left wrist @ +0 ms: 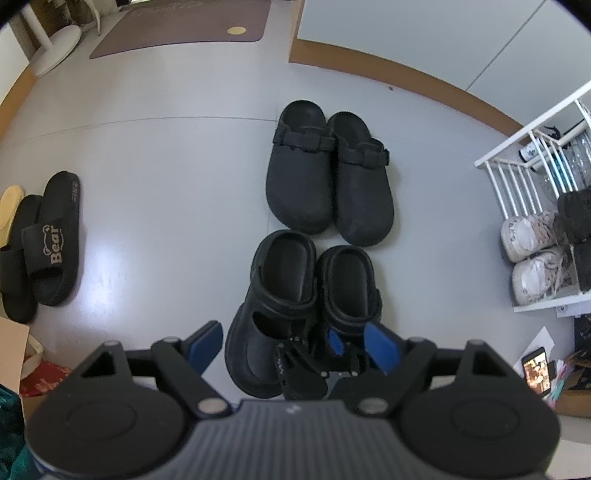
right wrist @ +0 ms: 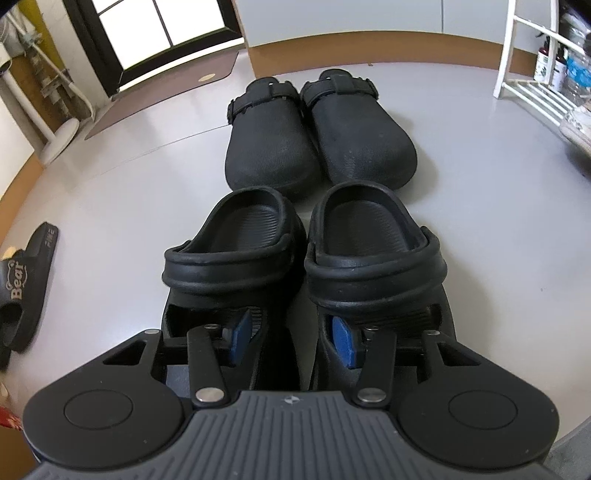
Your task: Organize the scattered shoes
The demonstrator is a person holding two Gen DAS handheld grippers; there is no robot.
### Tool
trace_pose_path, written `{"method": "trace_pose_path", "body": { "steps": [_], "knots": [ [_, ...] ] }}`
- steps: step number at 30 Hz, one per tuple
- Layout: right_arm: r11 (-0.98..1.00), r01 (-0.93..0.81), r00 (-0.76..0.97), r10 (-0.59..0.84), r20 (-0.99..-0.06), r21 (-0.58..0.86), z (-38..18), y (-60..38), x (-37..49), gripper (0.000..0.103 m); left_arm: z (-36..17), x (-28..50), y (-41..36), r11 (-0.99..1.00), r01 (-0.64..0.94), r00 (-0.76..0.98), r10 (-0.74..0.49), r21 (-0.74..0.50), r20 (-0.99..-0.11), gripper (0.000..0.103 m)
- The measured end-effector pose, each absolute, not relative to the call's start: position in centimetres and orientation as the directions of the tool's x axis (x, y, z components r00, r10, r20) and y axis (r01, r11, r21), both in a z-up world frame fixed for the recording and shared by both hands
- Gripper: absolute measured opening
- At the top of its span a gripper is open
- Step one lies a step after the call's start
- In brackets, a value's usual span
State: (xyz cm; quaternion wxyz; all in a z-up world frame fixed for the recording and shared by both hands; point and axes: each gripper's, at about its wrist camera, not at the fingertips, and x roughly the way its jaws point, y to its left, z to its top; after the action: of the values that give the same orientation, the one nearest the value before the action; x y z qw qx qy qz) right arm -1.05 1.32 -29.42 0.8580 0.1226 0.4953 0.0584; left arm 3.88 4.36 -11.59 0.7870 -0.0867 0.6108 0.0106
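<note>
Our strap clogs (right wrist: 303, 266) sit paired on the floor (right wrist: 129, 177), just behind the buckled clogs (right wrist: 317, 136). Our right gripper (right wrist: 291, 336) pinches their adjoining inner walls; our left gripper (left wrist: 295, 339) hangs spread above.

Place: home entryway
Evidence: white shoe rack (left wrist: 517, 173) holding sneakers (left wrist: 532, 254); doormat (left wrist: 184, 26) well beyond it; slippers (left wrist: 40, 243) on the grey floor (left wrist: 166, 166)

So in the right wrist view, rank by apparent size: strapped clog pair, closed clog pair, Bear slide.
1. Strapped clog pair, though nearest the camera.
2. Closed clog pair.
3. Bear slide, partly cut off.
</note>
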Motion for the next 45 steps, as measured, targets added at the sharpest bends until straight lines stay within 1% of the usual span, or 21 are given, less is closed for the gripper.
{"method": "trace_pose_path", "body": {
  "steps": [2,4,5,6,10,13,15,18,29,37,45],
  "knots": [
    [0.967,0.031,0.512,0.202,-0.835,0.253,-29.4,1.4,-1.2,0.052,-11.5,3.8,4.4,0.984,-0.121,0.255,-0.093,-0.127,-0.963,0.086],
    [0.971,0.033,0.517,0.187,-0.835,0.238,-29.5,1.6,-1.2,0.049,-11.5,3.9,4.6,0.984,-0.123,0.253,-0.096,-0.130,-0.963,0.086],
    [0.972,0.030,0.519,0.185,-0.834,0.235,-29.6,1.7,-1.2,0.045,-11.4,3.9,4.7,0.983,-0.125,0.253,-0.097,-0.132,-0.963,0.086],
    [0.973,0.028,0.521,0.181,-0.834,0.229,-29.6,1.8,-1.1,0.043,-11.4,3.9,4.8,0.983,-0.125,0.252,-0.098,-0.133,-0.963,0.086],
    [0.980,0.014,0.520,0.162,-0.839,0.198,-30.0,2.3,-0.7,0.043,-11.2,4.0,4.9,0.982,-0.129,0.253,-0.104,-0.140,-0.962,0.086],
    [0.979,0.021,0.516,0.163,-0.841,0.203,-30.3,2.1,-0.5,0.037,-11.1,4.1,4.8,0.980,-0.128,0.256,-0.114,-0.150,-0.960,0.086],
    [0.980,0.023,0.509,0.157,-0.847,0.196,-30.2,2.1,-0.6,0.028,-10.8,4.0,4.5,0.980,-0.117,0.262,-0.125,-0.161,-0.957,0.086],
    [0.981,0.015,0.502,0.159,-0.850,0.193,-30.1,2.0,-0.5,0.026,-10.5,4.0,4.2,0.980,-0.108,0.269,-0.133,-0.167,-0.954,0.086],
    [0.973,0.022,0.501,0.190,-0.844,0.232,-28.8,0.2,-1.5,0.025,-10.1,3.5,3.8,0.982,-0.093,0.286,-0.133,-0.166,-0.949,0.086],
    [0.971,0.041,0.544,0.176,-0.820,0.235,-26.0,-2.1,-3.0,0.025,-9.2,3.4,2.7,0.982,-0.070,0.301,-0.148,-0.177,-0.942,0.086],
    [0.970,0.036,0.594,0.172,-0.786,0.240,-22.8,-4.7,-3.8,0.025,-8.6,3.4,1.8,0.984,-0.063,0.319,-0.139,-0.167,-0.938,0.086]
  ]
}}
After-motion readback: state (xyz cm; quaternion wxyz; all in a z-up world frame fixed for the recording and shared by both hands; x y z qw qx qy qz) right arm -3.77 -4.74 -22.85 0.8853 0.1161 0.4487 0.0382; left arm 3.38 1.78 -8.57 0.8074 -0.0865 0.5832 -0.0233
